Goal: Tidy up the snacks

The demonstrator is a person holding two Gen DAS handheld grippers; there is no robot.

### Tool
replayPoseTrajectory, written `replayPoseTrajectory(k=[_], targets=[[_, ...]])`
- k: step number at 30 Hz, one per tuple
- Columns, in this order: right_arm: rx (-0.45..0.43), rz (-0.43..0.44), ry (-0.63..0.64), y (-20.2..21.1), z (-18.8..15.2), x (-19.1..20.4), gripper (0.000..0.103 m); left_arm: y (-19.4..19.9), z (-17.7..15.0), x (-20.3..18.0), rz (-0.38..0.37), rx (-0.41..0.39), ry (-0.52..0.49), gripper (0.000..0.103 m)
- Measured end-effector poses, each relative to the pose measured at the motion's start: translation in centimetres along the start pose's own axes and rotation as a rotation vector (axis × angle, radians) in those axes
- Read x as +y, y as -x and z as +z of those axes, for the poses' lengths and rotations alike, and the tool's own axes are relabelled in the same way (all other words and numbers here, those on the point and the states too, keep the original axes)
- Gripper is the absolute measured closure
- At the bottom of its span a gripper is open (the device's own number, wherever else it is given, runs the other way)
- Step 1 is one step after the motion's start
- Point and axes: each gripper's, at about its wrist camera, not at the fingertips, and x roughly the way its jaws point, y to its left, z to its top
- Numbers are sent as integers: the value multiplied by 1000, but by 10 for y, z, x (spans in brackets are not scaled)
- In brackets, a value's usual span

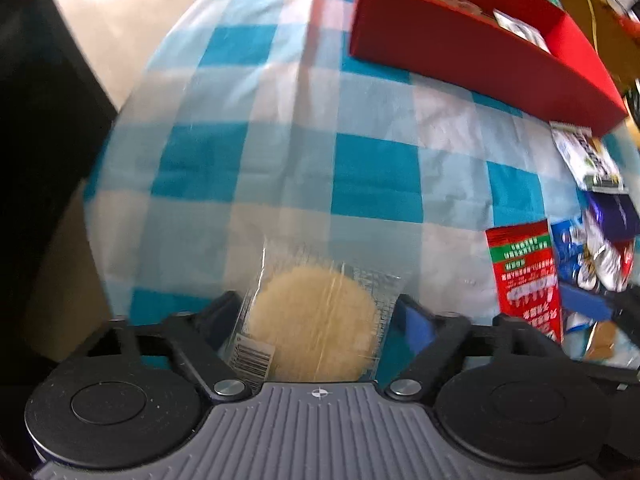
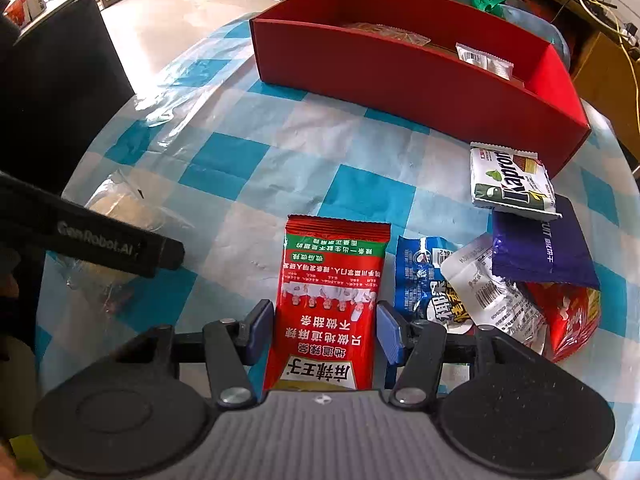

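Both grippers point steeply down over a round table, each with a snack between its fingers. Left gripper [image 1: 316, 312]: its jaws stand at a middling width around a clear-wrapped round rice cracker [image 1: 312, 324], and the fingers sit at the wrapper's edges; blur hides whether they press. Right gripper [image 2: 322, 332]: its jaws are narrow, with blue pads [image 2: 387, 334] right against both sides of a red snack packet [image 2: 328, 304] that lies flat on the cloth; whether they pinch it cannot be told.

Largest in view is the table's blue and white checked cloth [image 2: 304, 148] under a clear plastic cover. At its far side stands a long red box [image 2: 400, 80], open on top, with a white sachet [image 2: 484, 60] and a clear-wrapped snack [image 2: 384, 32] inside.

Right of the red packet, a loose heap of snacks lies near the table's edge: a purple pouch [image 2: 536, 244], a white and green packet [image 2: 512, 178] just in front of the box's corner, a blue packet [image 2: 420, 280], a silver sachet [image 2: 484, 284] lying over it, and a red bag [image 2: 568, 316] underneath.

From the right wrist's view, a black finger of the left gripper crosses the rice cracker at the table's left edge.
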Motion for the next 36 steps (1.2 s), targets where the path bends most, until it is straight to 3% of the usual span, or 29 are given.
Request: replayPoseTrajectory(k=[6,19,36], targets=[[-8,8,-18,1,0,-3,57,2,-1,-14,30,-1,-104,35],[-66,4,-82,19,1,-12,59,12,-6,-19,-23,-26,-136,36],[-137,1,-187,35,16,-29,59,22,24,-35,-64,-107,-188,36]])
